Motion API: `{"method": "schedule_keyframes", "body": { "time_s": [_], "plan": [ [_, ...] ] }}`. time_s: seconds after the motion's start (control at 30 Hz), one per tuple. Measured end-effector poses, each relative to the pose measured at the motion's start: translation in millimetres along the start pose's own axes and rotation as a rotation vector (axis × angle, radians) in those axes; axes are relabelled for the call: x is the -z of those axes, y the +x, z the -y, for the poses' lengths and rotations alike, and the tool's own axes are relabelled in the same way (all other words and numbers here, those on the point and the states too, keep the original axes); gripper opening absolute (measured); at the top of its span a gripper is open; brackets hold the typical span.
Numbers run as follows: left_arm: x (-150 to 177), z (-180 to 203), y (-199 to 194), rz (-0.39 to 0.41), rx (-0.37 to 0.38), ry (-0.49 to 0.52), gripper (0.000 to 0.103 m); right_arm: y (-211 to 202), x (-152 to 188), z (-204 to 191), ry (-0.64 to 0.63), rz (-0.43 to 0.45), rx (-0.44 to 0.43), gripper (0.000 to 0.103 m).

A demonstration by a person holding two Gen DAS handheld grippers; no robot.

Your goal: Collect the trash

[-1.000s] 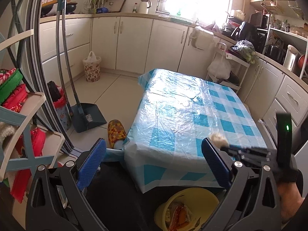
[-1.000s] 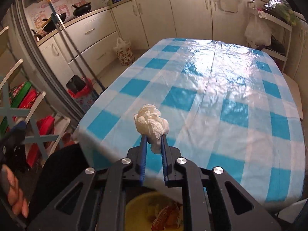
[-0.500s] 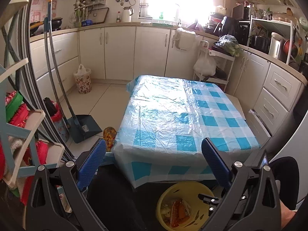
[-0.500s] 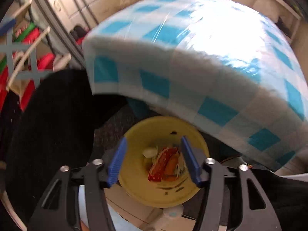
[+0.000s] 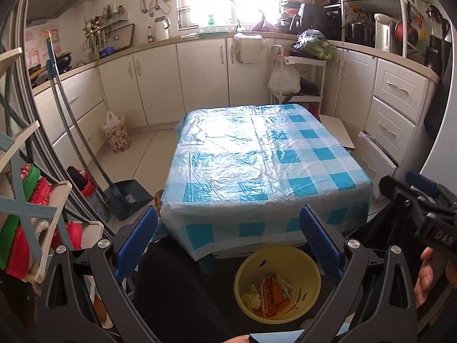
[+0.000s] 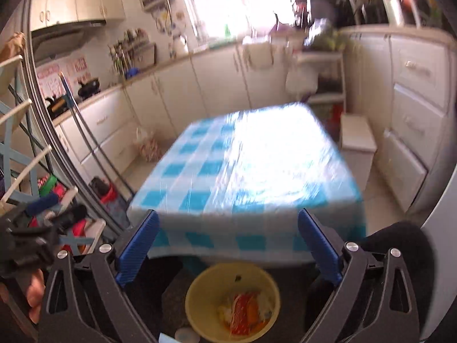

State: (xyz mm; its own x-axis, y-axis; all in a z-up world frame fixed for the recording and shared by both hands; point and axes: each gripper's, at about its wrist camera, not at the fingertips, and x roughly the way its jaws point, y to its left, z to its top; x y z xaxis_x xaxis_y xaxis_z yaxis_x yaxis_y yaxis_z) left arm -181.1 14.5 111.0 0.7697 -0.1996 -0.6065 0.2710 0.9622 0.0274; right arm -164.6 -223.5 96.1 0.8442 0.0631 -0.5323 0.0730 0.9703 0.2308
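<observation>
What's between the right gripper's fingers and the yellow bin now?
Nothing. In the right wrist view the right gripper, jaws opening and empty, hangs above the yellow bin with only air between; the trash lies inside.

glossy crinkled plastic tablecloth (image 5: 257, 154), smooth yellow plastic bin (image 5: 305, 268), ribbed blue fingers (image 5: 318, 240)

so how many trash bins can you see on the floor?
1: the yellow bin sits on the floor at the near end of the table, with wrappers inside. Others may be hidden behind the table.
</observation>
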Motion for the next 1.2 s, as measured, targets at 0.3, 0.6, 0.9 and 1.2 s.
{"method": "schedule_keyframes", "body": {
  "time_s": [0.3,0.6,0.9,1.2],
  "plan": [
    [0.7,5.4,-31.8,0.03,-0.023,0.023,0.096,-87.0,-16.5,-23.2,-0.043,0.24,0.028,0.096],
    [3.0,3.2,-53.9,0.072,-0.106,0.047,0.096,-107.0,6.7,-37.5,-0.062,0.286,0.024,0.096],
    [4.2,-15.7,-75.0,0.136,-0.066,-0.016,0.096,-114.1,14.4,-42.7,-0.066,0.295,0.002,0.096],
    [6.8,-20.9,-60.2,0.058,0.021,-0.052,0.096,-123.3,15.3,-46.9,-0.088,0.343,0.022,0.096]
  ]
}}
